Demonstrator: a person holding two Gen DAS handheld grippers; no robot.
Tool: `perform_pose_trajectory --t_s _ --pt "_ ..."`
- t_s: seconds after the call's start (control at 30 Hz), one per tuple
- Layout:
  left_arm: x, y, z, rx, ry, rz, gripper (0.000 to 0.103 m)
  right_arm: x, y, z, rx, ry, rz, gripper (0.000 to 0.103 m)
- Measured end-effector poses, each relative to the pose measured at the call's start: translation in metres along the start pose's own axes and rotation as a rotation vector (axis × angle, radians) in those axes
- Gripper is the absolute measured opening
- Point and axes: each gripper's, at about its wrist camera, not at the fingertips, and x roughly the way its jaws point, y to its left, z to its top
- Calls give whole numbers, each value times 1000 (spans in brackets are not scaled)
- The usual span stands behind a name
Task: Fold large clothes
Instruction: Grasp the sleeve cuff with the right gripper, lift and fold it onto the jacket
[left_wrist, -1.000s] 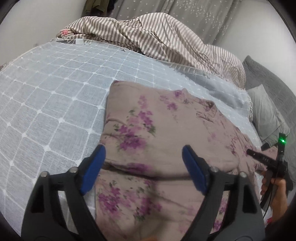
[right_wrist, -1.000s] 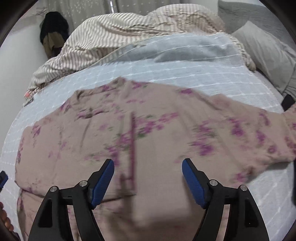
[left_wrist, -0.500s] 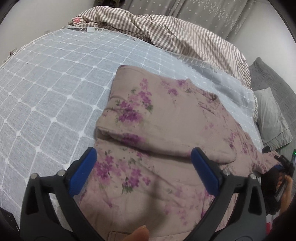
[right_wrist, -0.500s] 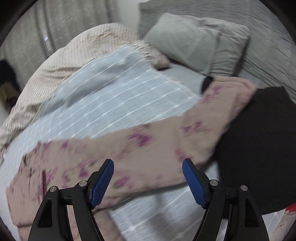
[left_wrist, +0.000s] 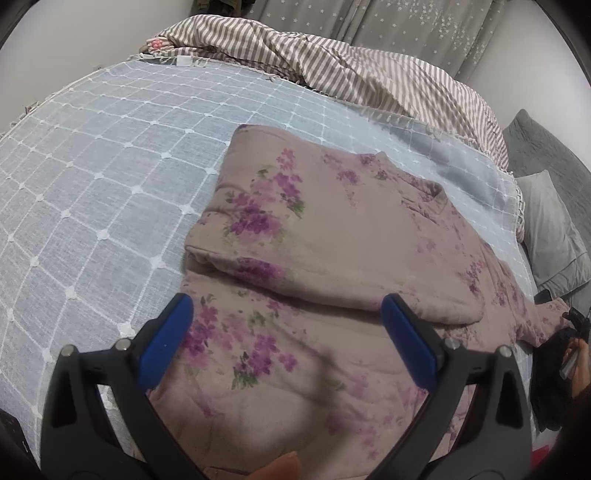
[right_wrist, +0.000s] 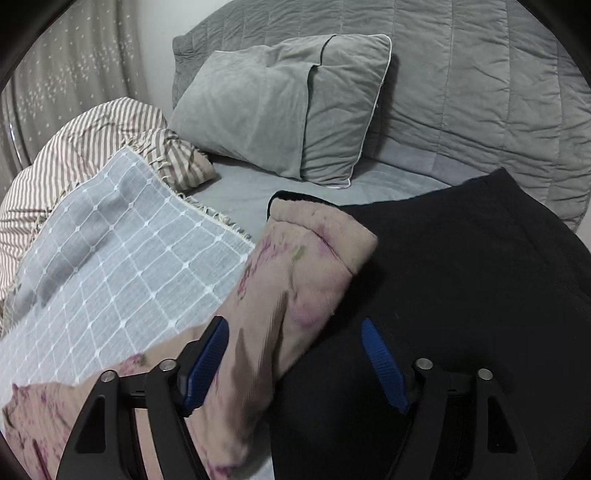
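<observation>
Because the mauve quilted garment with purple flower print (left_wrist: 332, 236) is padded and soft, I judge it light for its bulk, limp and slow to crease — it will sag from any single hold and is unlikely to slip between rubber pads. It lies flat on the pale blue blanket with the white grid pattern (left_wrist: 92, 192); one sleeve is already folded across the body, and the other sleeve (right_wrist: 314, 258) runs off the blanket's fringed edge onto a black cloth (right_wrist: 461, 277) below the grey pillow (right_wrist: 277, 107).

Recommended hold: the cuff end of that outstretched sleeve, pinched through both layers, then carried back over the body toward the blanket.

My left gripper (left_wrist: 288, 332) stands wide over the garment's lower body, holding nothing. My right gripper (right_wrist: 295, 354) is also spread wide, its left pad over the sleeve and its right pad over the black cloth — nothing is gripped.

Half a second ago the right camera saw the sleeve from farther off; the gripper now sits close over it. The left view has barely shifted.
</observation>
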Motion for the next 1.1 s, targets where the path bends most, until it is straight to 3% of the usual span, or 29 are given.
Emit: perform_pose_trajectory --t_s 0.07,0.1,0.13,0.3,0.6,0.73,0.93,1.1 --pt "2 1 -1 -6 5 1 101 6 2 2 -10 -4 -2 42" --pt "2 1 -2 -10 9 -4 101 8 5 3 -14 2 19 20" --pt "2 1 -2 -11 11 -7 101 6 7 4 -16 6 40 18" --pt "-6 1 -3 -19 21 -56 101 -44 37 5 -100 -102 108 15" --pt "-28 11 5 -43 -16 -90 101 -198 147 5 -311 -321 274 14" --pt "-27 22 6 -66 -13 -111 101 -269 206 -10 -394 -399 371 14" --pt "-23 32 7 -81 7 -140 101 -341 285 -57 -502 -431 532 14" --pt "-17 41 7 -118 34 -190 101 -367 355 -120 -606 -368 678 14"
